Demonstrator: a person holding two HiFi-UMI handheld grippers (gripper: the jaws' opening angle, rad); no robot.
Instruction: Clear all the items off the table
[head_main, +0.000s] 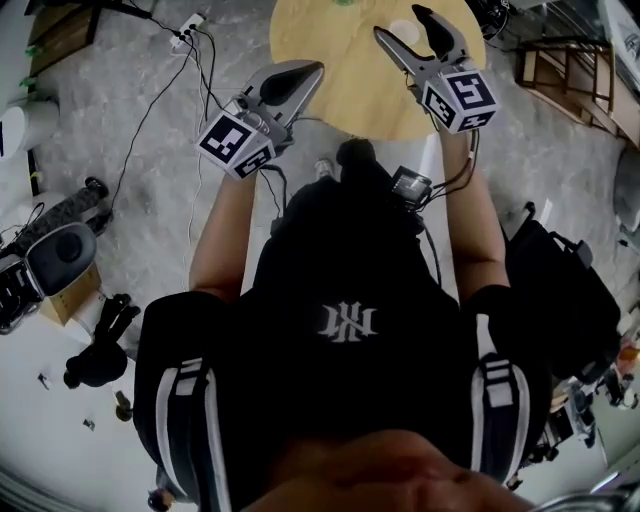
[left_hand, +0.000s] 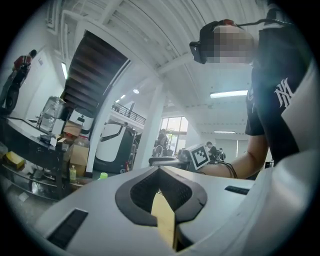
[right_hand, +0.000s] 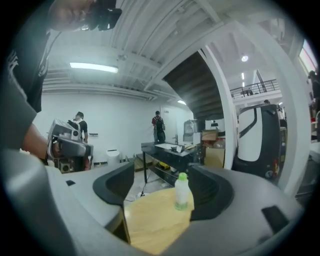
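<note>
A small white bottle with a green cap (right_hand: 181, 191) stands upright on the round wooden table (right_hand: 150, 220). My right gripper (right_hand: 162, 167) is open, with the bottle in the gap close to the right jaw and neither pad pressing on it. In the head view the right gripper (head_main: 399, 21) reaches over the table (head_main: 330, 60), and the bottle (head_main: 403, 32) shows as a pale spot between its jaws. My left gripper (head_main: 312, 68) is shut and empty at the table's near left edge. In its own view the left gripper (left_hand: 159, 169) shows only a sliver of the table (left_hand: 164, 220).
A power strip with cables (head_main: 188, 30) lies on the floor left of the table. A wooden frame (head_main: 565, 70) stands at the right and a black case (head_main: 560, 290) nearer to me. A black workbench (right_hand: 165, 150) and people stand beyond the table.
</note>
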